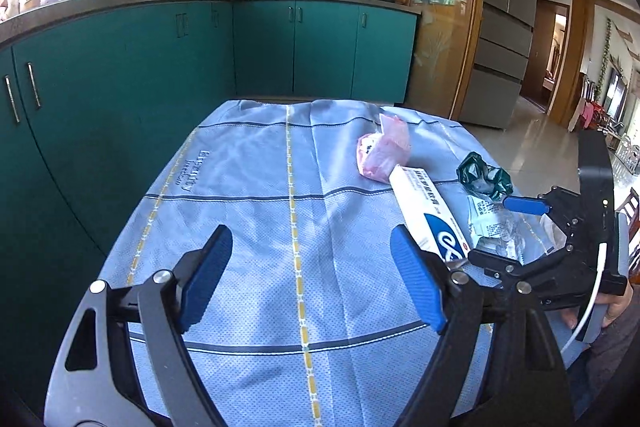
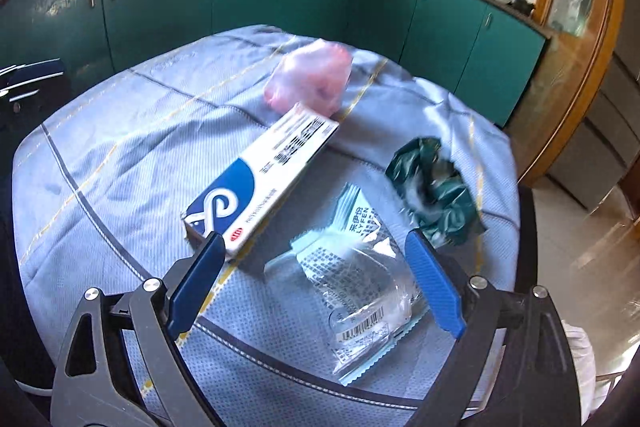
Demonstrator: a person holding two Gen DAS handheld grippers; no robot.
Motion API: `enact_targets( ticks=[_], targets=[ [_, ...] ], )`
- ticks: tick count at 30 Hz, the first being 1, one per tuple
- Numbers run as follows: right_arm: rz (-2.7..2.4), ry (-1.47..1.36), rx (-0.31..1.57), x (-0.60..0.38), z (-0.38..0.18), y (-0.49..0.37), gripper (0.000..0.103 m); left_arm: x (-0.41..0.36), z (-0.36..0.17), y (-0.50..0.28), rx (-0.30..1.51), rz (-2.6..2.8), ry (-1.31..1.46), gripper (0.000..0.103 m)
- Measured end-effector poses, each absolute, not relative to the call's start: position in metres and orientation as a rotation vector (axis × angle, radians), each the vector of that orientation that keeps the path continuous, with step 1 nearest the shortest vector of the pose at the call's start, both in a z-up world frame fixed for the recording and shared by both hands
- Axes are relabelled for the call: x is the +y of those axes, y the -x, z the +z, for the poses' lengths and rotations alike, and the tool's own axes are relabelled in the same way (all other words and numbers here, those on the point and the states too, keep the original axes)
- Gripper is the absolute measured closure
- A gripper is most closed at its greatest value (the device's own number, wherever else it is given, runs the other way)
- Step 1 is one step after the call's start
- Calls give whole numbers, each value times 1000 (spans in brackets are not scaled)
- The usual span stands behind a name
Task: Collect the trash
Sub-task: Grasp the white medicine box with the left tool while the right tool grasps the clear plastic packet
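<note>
On the cloth-covered tabletop point(image 2: 120, 155) nothing looks collected yet: four pieces of trash lie loose toward its right side, and no bin or bag to receive them is in view. From the left, a white-and-blue carton point(image 2: 260, 183) leans on a pink plastic wad point(image 2: 308, 79), a clear printed wrapper point(image 2: 356, 291) lies flat, and a crumpled green bag point(image 2: 436, 183) sits rightmost. The left claw point(image 1: 310, 279) gapes over bare cloth, empty. The right claw point(image 2: 316, 283) stands wide apart, straddling the wrapper without pinching it.

left tool point(image 1: 312, 283): jaws wide, nothing between | right tool point(image 2: 316, 283): jaws wide, tilted down
</note>
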State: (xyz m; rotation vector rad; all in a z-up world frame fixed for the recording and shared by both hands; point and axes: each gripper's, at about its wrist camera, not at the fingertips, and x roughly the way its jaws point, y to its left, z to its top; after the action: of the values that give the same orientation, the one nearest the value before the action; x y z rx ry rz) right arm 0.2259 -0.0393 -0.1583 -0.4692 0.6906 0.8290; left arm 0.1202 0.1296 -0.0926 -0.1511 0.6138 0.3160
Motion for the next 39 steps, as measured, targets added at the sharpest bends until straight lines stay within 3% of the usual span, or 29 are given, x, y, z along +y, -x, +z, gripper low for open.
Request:
enact_targets(
  ticks=[7, 10, 22, 24, 26, 27, 32, 39],
  targets=[
    [964, 513, 649, -60, -153, -193, 13, 127, -99, -123, 623, 309, 152, 21],
    [931, 520, 606, -62, -149, -187, 7, 126, -100, -124, 626, 308, 149, 21],
    [852, 534, 697, -33, -171, -209, 6, 127, -107, -125, 646, 301, 163, 21],
    [842, 519, 700, -37, -170, -210, 14, 127, -107, -125, 646, 300, 165, 21],
    [843, 491, 723, -41, -171, -214, 37, 126, -107, -125, 646, 295, 162, 21],
    [835, 481, 730, -43, -171, -215, 40, 125, -106, -125, 646, 292, 160, 21],
    [816, 457, 717, -61, -166, -208, 49, 118, -106, -127, 648, 275, 158, 21],
    [723, 308, 723, -116, -158, -205, 49, 87, -112, -157, 691, 170, 141, 21]
  ],
)
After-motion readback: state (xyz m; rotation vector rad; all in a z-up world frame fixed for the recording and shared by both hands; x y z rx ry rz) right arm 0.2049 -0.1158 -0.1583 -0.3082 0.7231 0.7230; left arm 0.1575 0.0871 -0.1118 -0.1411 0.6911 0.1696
